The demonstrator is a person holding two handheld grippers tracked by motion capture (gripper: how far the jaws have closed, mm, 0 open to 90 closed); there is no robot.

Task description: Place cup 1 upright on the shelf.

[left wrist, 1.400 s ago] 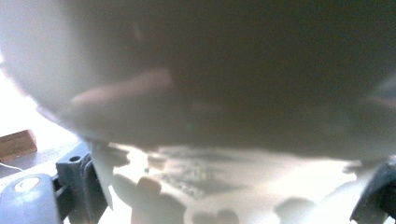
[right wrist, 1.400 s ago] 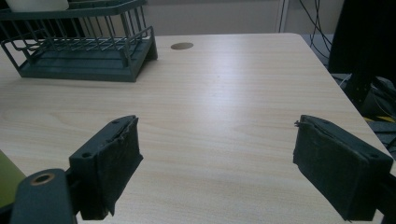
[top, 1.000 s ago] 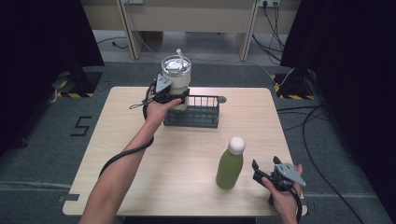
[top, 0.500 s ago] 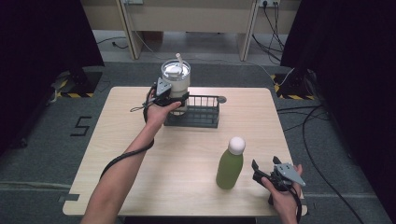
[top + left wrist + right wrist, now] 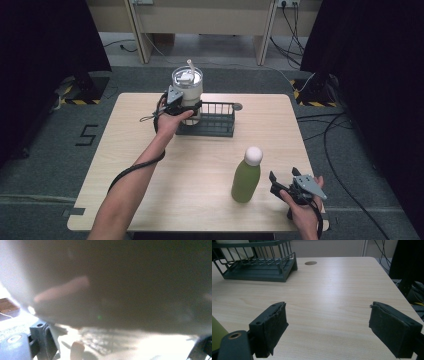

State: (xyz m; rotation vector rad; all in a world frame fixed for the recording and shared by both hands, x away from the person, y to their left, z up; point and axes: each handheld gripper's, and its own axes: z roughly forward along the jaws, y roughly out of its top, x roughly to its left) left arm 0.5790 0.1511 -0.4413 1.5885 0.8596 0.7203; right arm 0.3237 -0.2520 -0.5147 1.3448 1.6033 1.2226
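— While the left tongs (image 5: 192,106) pinch the big lidded cup (image 5: 187,86) by its side, where would you say the job stands?

— About halfway, by my reckoning. The cup, with its straw sticking up, is at the left end of the wire basket (image 5: 216,120) at the far side of the bench (image 5: 150,170). Its lower part sits behind the basket's bars, so I'd judge it is going in. Whether its base rests on the basket floor I cannot tell from the high view.

— And the left gripper view?

— Blurred. A pale curved wall presses right up against the camera, which fits a close grip on the cup, nothing more.

— What about the other hand?

— The right tongs (image 5: 327,327) are spread, with nothing between the pads but bare bench. They hang low near the front right corner, just beside the green bottle (image 5: 247,175) with the white cap, not touching it.

— So what is left?

— I'd say the cup has to be let go and left standing on its own in the basket. The bottle stands upright, well apart from the basket, so it looks like the next thing to be carried over, and the right tongs are well placed to take it. There seems room for it in the basket's right half.
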